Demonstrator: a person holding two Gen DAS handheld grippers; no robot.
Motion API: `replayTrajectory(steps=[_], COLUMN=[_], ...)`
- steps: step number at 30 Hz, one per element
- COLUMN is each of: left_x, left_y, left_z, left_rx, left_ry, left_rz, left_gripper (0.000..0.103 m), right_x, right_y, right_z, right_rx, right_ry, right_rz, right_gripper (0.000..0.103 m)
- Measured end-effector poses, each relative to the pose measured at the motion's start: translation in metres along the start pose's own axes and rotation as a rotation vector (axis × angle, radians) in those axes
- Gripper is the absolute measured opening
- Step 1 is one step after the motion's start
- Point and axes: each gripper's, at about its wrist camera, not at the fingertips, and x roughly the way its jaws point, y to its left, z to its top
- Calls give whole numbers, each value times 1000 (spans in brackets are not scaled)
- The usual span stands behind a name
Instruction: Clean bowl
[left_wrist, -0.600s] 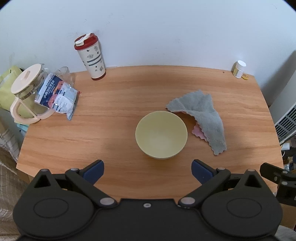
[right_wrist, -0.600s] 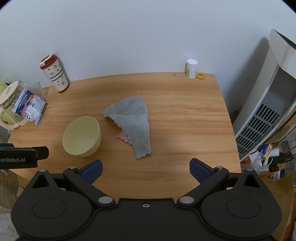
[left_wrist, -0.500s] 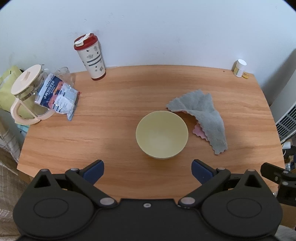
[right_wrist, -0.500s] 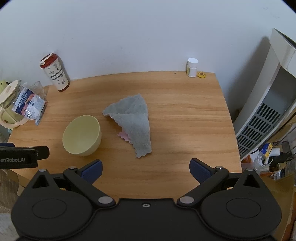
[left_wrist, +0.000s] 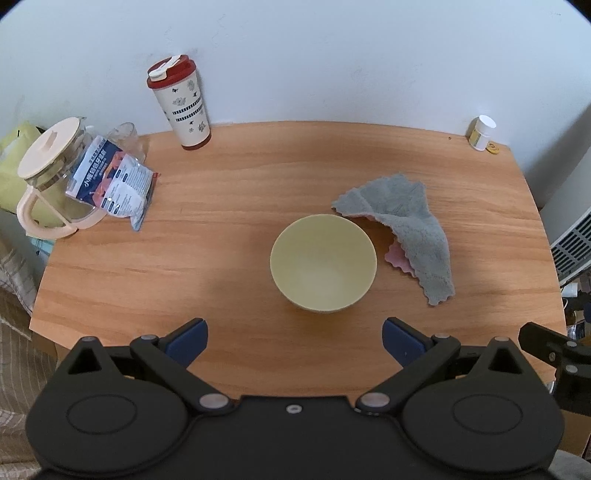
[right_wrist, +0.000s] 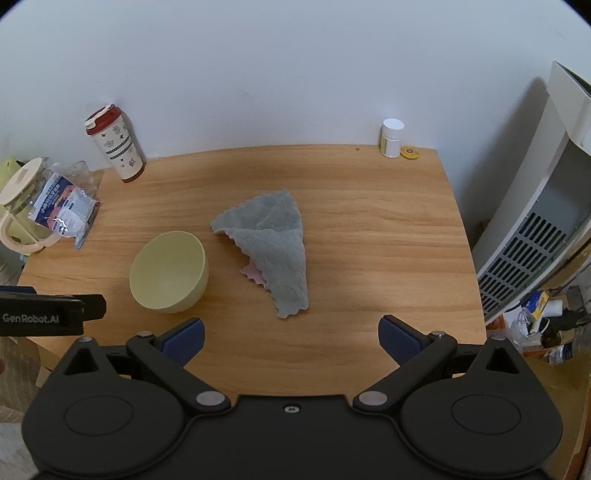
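Observation:
A pale yellow bowl (left_wrist: 323, 263) stands upright on the wooden table (left_wrist: 221, 206); it is empty inside. The right wrist view has the same bowl (right_wrist: 168, 270) at the left. A grey cloth with a pink underside (left_wrist: 406, 225) lies crumpled just right of the bowl, touching its rim area; the right wrist view shows this cloth (right_wrist: 271, 243) in the middle. My left gripper (left_wrist: 294, 341) hangs open above the table's near edge, short of the bowl. My right gripper (right_wrist: 290, 336) is open too, short of the cloth. Both hold nothing.
At the back left stand a red-lidded tumbler (left_wrist: 180, 103), a glass jug with a cream lid (left_wrist: 51, 177) and a plastic packet (left_wrist: 114, 184). A small white bottle (left_wrist: 481, 132) sits at the back right corner. A white appliance (right_wrist: 535, 229) stands right of the table.
Both views have shifted only slightly; the bowl and cloth lie where they were, and both grippers stay open.

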Motion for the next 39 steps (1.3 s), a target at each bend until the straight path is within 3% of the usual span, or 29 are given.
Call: replayTrajectory(steps=[39], left_x=[2], left_y=[-5], left_z=[-3], left_rx=[-6], left_ry=[37], left_rz=[-23], left_gripper=[103], right_x=[11], right_y=[-4], right_z=[0], right_rx=[-39], right_ry=[52], right_rz=[49], right_gripper=[102])
